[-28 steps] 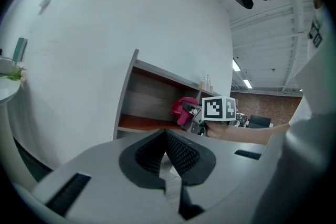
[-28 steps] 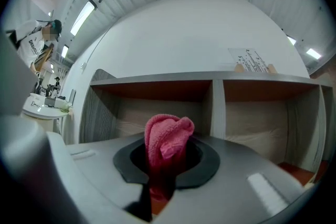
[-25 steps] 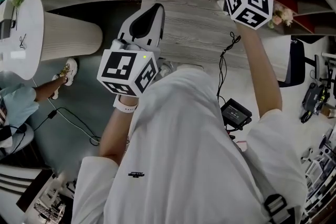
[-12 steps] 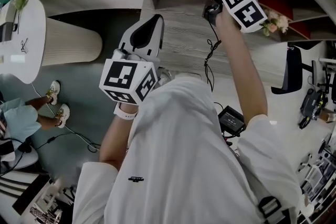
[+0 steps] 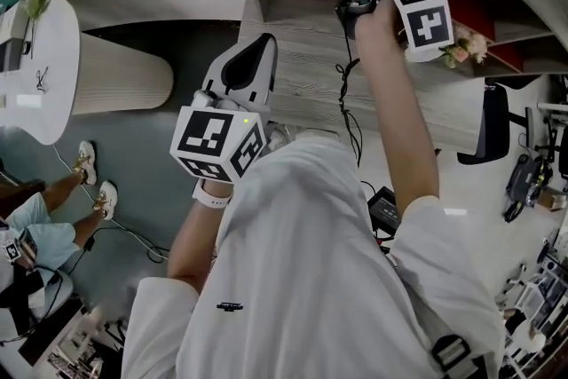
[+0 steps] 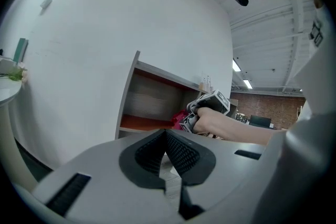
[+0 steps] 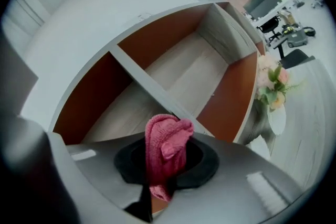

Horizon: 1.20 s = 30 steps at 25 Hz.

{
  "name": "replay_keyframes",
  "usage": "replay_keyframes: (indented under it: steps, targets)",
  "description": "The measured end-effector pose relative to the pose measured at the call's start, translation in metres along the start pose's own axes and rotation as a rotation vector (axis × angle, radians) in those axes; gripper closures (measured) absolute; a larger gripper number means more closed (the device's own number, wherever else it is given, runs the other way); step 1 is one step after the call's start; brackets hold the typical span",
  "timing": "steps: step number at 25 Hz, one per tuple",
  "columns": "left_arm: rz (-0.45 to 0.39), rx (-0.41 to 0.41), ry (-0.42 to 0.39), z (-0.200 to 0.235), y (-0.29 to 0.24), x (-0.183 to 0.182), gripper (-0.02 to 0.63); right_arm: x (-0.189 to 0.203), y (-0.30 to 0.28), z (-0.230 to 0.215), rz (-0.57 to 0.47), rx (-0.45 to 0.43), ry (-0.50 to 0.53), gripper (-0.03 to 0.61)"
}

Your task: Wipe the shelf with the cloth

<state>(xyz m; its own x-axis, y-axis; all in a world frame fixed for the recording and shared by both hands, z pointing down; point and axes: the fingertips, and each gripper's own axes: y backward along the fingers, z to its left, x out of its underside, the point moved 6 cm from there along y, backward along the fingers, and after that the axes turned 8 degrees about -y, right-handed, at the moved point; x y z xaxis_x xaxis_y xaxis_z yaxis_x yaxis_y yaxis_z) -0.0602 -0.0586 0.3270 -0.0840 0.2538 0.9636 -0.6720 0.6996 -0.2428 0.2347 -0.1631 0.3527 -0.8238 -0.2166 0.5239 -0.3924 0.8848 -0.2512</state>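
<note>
Pink cloth (image 7: 165, 144) in right hand-held gripper (image 7: 157, 181); shelf divider (image 7: 142, 78) ahead, flowers (image 7: 273, 84) beside.

Cloth (image 7: 164, 147) in right gripper (image 7: 159, 168) jaws, before shelf (image 7: 185, 75); flowers (image 7: 272, 81) right.

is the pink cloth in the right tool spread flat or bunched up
Bunched up. The right gripper view shows the cloth as a crumpled wad pinched in the right tool, its folds heaped in front of the shelf.
</note>
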Motion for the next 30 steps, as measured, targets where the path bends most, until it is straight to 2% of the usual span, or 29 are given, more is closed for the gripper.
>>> replay_keyframes:
  steps: [4,10,15,18,26,30]
  targets:
    - [-0.001,-0.011,0.001,0.01,0.004,-0.001,0.614,-0.008,0.001,0.015,-0.047,-0.011,-0.082,0.52]
    - [-0.003,-0.029,0.009,0.017,0.003,-0.002,0.614,-0.032,-0.001,0.058,-0.143,-0.162,-0.125,0.52]
    - [0.013,-0.033,-0.004,0.014,0.002,0.0,0.614,-0.03,-0.022,0.054,-0.223,-0.201,-0.226,0.52]
    - [0.027,-0.049,-0.013,0.017,0.003,0.0,0.614,-0.029,-0.038,0.052,-0.247,-0.228,-0.219,0.52]
    - [0.039,-0.084,-0.013,0.027,0.008,0.001,0.614,-0.01,-0.068,0.024,-0.17,-0.157,-0.29,0.52]
    - [0.033,-0.085,-0.014,0.029,0.01,-0.002,0.614,-0.004,-0.067,0.014,-0.102,-0.099,-0.363,0.52]
